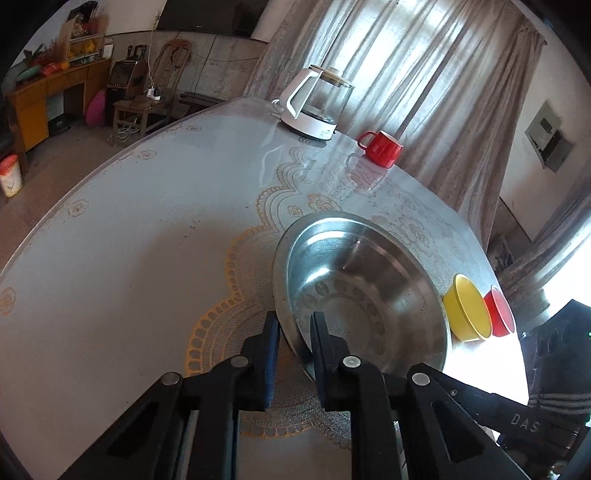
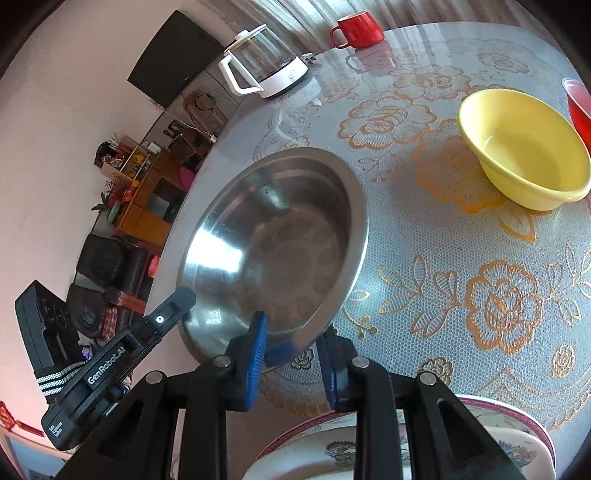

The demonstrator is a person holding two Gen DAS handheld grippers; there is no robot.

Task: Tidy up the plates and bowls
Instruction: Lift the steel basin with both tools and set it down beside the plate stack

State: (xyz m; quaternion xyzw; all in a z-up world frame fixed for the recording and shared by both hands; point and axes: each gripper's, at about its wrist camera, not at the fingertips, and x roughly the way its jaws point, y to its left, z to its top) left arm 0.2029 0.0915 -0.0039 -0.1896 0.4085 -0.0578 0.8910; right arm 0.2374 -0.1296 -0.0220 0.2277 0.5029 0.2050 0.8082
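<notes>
A large steel bowl (image 1: 369, 288) (image 2: 273, 251) sits on the round table (image 1: 147, 240), which has a lace-patterned cover. My left gripper (image 1: 295, 328) straddles the bowl's near rim, one finger outside and one inside, shut on it. My right gripper (image 2: 291, 339) is shut on the rim at another spot, its blue pad (image 2: 258, 332) inside the bowl. A finger of the left gripper (image 2: 173, 302) shows at the bowl's left rim. A yellow bowl (image 1: 467, 314) (image 2: 524, 151) and a red bowl (image 1: 500, 312) (image 2: 578, 103) stand side by side past the steel bowl.
A white-based glass kettle (image 1: 314, 99) (image 2: 266, 62) and a red mug (image 1: 382, 147) (image 2: 356, 29) stand at the table's far edge. A floral plate with a purple rim (image 2: 517, 413) lies under the right gripper. Curtains hang behind the table.
</notes>
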